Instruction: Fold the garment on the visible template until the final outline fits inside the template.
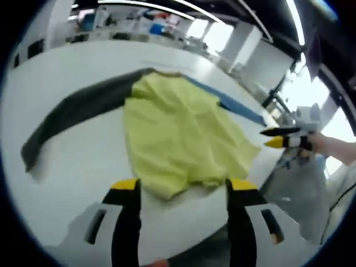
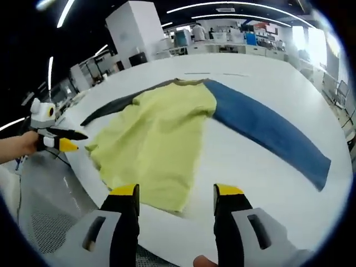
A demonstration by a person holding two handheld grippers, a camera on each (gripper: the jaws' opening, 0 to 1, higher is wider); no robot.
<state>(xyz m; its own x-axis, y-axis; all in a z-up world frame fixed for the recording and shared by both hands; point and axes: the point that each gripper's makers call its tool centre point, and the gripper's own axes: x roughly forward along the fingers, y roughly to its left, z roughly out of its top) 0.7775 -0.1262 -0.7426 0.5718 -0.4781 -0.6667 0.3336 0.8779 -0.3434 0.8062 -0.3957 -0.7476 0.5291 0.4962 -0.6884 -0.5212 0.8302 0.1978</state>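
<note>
Right now the shirt lies spread flat on the white tabletop, its yellow body reaching close to the near edge, one dark grey sleeve stretched toward one side and a blue sleeve toward the other. Left tool hovers just off the near hem, jaws parted, gripping nothing. Right tool also hangs open by the near edge, its jaws straddling the hem's corner without touching. A hand holds the left tool beyond the tabletop's edge.
</note>
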